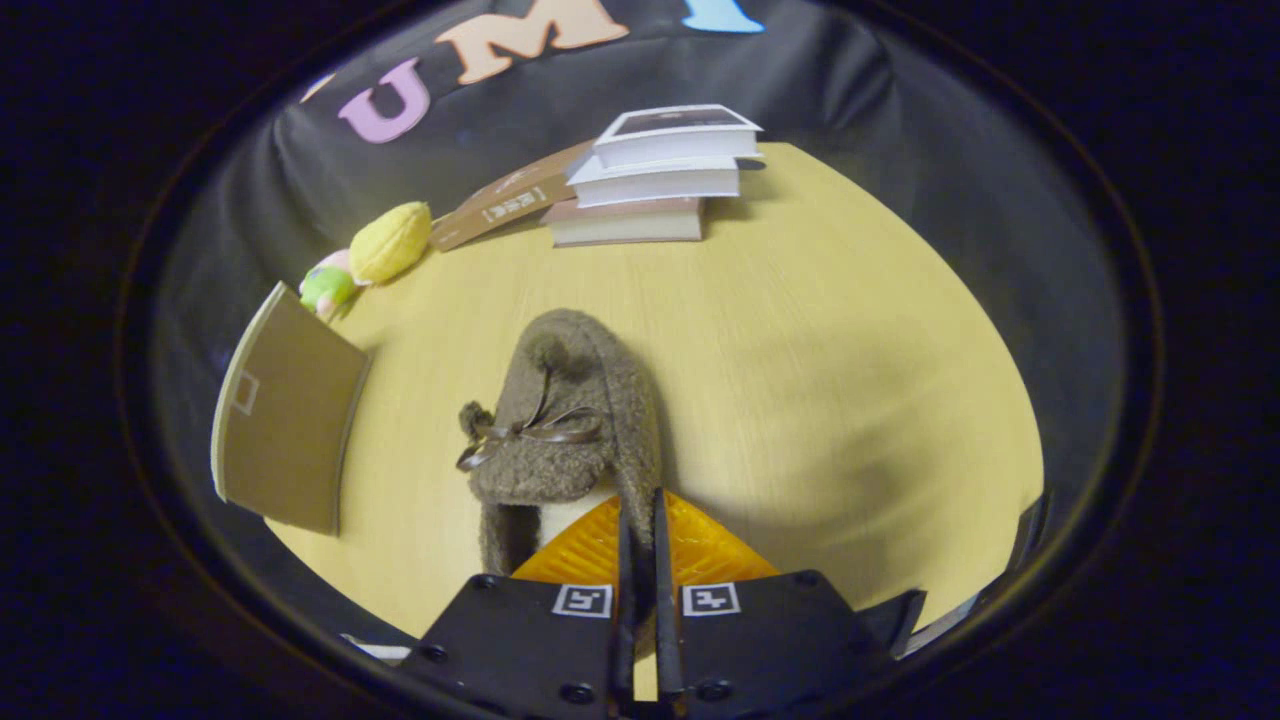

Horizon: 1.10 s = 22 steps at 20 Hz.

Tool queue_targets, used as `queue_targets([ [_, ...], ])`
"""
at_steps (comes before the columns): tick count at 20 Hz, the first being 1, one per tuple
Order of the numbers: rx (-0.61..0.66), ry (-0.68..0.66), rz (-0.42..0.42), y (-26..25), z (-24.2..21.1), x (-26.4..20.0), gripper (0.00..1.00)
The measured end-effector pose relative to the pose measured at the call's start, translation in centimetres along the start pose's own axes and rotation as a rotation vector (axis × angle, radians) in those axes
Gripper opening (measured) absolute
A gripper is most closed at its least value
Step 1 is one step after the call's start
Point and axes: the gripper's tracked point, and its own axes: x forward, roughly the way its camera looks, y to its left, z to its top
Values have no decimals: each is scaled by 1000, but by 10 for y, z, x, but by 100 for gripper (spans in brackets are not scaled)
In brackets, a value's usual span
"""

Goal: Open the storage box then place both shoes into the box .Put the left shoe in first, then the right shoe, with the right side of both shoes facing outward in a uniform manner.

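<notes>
A pale wooden table (pixel 820 330) (light grain, softly shadowed) stands before the booth's dark cloth wall (pixel 900 110).

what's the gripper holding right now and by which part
The gripper is shut on the brown fuzzy shoe, pinching the thin side wall of its rear opening between both fingers.

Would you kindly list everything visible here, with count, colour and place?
Slipper: one, fuzzy brown with a ribbon bow, on the table just ahead of the jaws, its side wall pinched between them.
Box flap: one, brown cardboard, raised, left of the slipper.
Books: a stack of three, pale covers, far side; one brown book leans against it.
Plush toys: two, yellow and green-pink, left of the books.
Table: one, light wood.
Gripper: one, jaws closed on the slipper.
</notes>
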Motion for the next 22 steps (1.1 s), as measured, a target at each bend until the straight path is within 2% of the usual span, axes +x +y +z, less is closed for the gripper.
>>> queue_targets([
  [3, 87, 6, 14, 2, 6, -4, 12],
  [10, 151, -17, 16, 24, 12, -22, 12],
  [12, 145, -7, -16, 24, 7, -20, 4],
  [14, 146, 10, -22, 30, 2, -21, 4],
  [18, 226, 0, 28, 53, 8, -31, 4],
  [22, 211, -13, 49, 78, 14, -42, 4],
])
